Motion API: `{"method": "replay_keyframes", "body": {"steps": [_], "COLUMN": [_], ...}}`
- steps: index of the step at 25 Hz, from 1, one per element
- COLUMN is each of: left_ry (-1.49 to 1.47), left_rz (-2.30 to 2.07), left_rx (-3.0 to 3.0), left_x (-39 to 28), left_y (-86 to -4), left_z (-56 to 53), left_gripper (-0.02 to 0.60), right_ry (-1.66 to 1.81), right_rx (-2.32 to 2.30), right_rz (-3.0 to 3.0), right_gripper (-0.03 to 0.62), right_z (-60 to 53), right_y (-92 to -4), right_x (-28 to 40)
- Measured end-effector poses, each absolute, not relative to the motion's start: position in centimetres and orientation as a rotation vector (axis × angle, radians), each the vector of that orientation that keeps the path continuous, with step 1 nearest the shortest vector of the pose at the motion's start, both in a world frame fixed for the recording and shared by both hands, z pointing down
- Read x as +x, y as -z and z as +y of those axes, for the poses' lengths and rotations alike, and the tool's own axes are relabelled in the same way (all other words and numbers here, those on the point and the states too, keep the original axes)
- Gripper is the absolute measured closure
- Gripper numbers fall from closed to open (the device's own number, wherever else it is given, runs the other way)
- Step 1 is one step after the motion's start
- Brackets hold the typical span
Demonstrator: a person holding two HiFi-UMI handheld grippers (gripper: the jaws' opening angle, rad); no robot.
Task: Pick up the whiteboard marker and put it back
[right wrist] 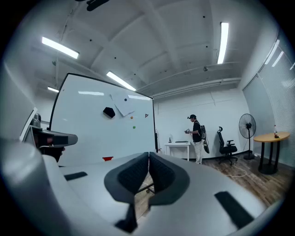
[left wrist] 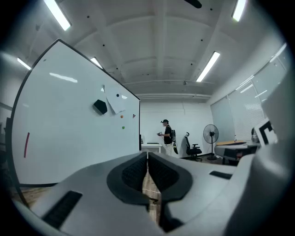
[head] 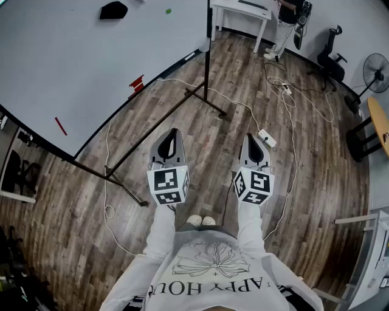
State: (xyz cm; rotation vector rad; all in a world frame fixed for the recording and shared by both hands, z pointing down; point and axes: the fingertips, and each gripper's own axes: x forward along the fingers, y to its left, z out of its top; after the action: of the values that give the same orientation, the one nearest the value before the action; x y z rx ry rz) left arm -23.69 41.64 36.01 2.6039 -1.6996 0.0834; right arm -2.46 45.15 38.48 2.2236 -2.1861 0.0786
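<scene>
A big whiteboard (head: 73,61) on a black stand fills the upper left of the head view. A small red thing (head: 137,84) sits at its lower edge, and it also shows red (right wrist: 108,158) in the right gripper view. I cannot tell whether it is the marker. A slim red stroke (head: 61,126) lies on the board further left. My left gripper (head: 172,132) and right gripper (head: 254,137) are held level side by side over the floor, well short of the board. Both are shut and hold nothing: the left gripper (left wrist: 147,159) and the right gripper (right wrist: 148,159) each show their pads meeting.
A black eraser (head: 114,10) and a green magnet (head: 168,11) are on the board. The stand's black legs (head: 206,103) and a power strip (head: 266,138) with white cable lie on the wooden floor ahead. Far off are a white desk (head: 242,12), a person (right wrist: 197,138), a chair (head: 331,51) and a fan (head: 374,73).
</scene>
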Motion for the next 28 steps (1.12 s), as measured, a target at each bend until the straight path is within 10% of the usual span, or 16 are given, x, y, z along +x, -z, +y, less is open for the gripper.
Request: {"method": "replay_keyframes", "body": {"steps": [28], "left_ry": [-0.147], "left_rz": [-1.777], "left_rx": [2.546], "left_x": [-20.6], "left_y": [-38.1], "left_z": [39.9], "left_gripper": [0.571], "right_ry": [-0.151], "right_rx": [2.147], "right_rz": [-2.241], "right_gripper": [0.586], "right_z": [42.6], "right_y": [-41.7], "right_x": [1.2]}}
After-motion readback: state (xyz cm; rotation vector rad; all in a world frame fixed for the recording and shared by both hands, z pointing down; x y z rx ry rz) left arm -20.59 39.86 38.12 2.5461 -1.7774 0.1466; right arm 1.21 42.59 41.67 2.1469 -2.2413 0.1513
